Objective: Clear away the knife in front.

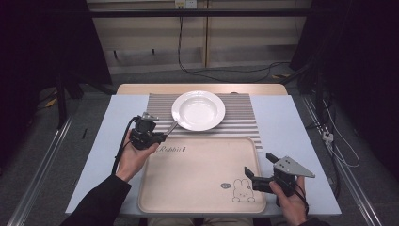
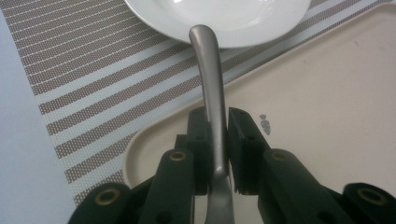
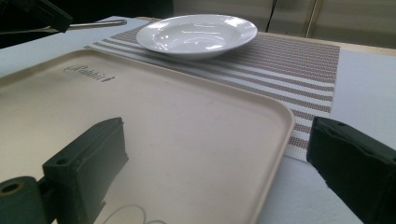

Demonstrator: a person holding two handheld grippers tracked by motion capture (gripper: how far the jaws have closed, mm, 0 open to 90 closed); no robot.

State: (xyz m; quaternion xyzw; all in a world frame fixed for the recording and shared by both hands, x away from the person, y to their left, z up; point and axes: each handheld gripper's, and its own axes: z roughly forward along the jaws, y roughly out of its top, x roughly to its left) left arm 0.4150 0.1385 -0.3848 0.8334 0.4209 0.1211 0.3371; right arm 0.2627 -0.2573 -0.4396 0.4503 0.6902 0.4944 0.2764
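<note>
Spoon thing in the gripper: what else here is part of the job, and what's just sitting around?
In the job:
metal utensil handle, clamped in the left gripper
white plate, near its tip

Just there:
beige tray
striped mat
right gripper, open, holding nothing

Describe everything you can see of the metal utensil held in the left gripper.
The grey brushed-metal utensil handle is slim, curved, with a rounded tip. The left gripper clamps it between both black jaws, about midway along what shows. It points toward the white ceramic plate, its tip over the plate's near rim and the striped placemat; whether they touch is unclear. Its working end is hidden behind the jaws.
</note>
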